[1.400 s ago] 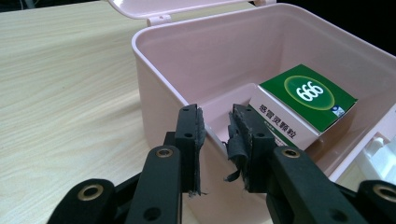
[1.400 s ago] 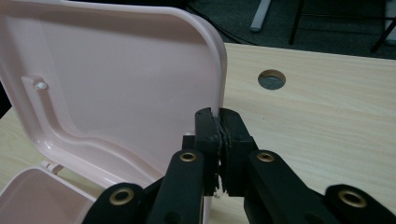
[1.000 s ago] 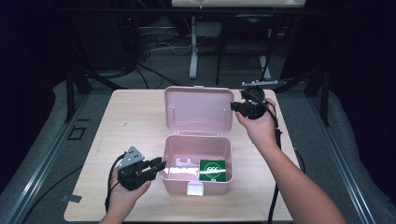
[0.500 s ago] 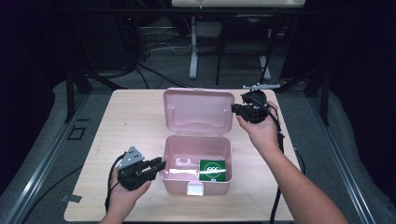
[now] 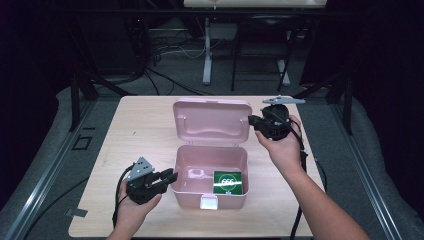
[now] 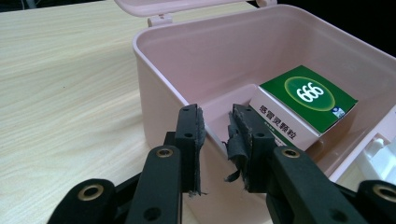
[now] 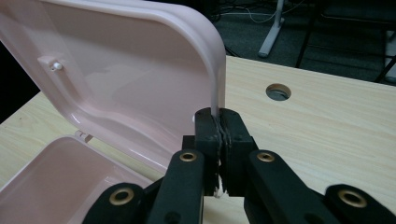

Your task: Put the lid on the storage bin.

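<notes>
Pink storage box (image 5: 210, 172), mid-table toward the near edge: right hand-held gripper (image 5: 256, 121) pinches the raised lid's (image 5: 211, 121) right edge; left hand-held gripper (image 5: 170, 177) clamps the box's left wall, holding it.

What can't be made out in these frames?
- Left gripper: whether its pads press the pink box's wall; left gripper view, the pads cover the contact.
- Green medicine carton: small print unreadable, high view; its lower part sits behind the box wall.
- White latch: cut off by the frame edge, left gripper view.
</notes>
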`<action>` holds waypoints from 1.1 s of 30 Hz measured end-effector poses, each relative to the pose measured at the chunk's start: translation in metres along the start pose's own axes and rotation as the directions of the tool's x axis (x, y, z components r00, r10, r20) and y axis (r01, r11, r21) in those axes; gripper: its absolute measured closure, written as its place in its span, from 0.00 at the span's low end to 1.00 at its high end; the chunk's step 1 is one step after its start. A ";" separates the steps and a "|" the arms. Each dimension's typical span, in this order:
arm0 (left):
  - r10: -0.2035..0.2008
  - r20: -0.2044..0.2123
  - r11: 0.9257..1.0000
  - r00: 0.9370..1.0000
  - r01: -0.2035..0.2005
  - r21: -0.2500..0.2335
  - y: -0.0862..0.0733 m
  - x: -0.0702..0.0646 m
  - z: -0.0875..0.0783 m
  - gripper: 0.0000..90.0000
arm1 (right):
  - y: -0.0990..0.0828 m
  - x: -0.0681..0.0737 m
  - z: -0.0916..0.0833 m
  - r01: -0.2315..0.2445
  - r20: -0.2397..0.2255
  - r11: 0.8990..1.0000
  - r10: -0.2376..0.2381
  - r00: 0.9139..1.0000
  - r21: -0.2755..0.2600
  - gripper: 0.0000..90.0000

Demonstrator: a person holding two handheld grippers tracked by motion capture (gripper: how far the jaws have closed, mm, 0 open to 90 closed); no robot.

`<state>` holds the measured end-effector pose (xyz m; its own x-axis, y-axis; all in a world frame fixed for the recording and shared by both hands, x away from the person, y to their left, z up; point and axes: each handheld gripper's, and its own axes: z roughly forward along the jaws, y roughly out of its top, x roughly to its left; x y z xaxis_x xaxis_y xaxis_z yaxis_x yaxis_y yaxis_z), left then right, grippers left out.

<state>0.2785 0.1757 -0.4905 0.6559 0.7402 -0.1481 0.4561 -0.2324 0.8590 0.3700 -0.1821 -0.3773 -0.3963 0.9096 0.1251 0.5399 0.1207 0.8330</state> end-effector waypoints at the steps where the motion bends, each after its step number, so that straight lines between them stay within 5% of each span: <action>1: 0.001 0.000 1.000 1.000 -0.001 0.000 0.000 0.000 0.000 0.81 | 0.000 0.000 -0.001 0.003 0.000 1.000 -0.003 1.000 0.007 0.97; 20: -0.001 0.001 1.000 1.000 0.001 0.002 0.000 0.000 0.000 0.81 | -0.020 0.010 -0.016 0.057 0.008 0.997 -0.057 0.998 -0.050 0.97; 33: 0.000 0.000 1.000 1.000 0.000 0.001 0.000 0.000 0.000 0.81 | -0.038 0.011 -0.027 0.012 -0.038 0.995 -0.016 0.999 -0.098 0.95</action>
<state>0.2781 0.1758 -0.4905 0.6560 0.7402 -0.1478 0.4569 -0.2335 0.8583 0.3245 -0.1872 -0.3930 -0.4328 0.8917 0.1321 0.4597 0.0923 0.8833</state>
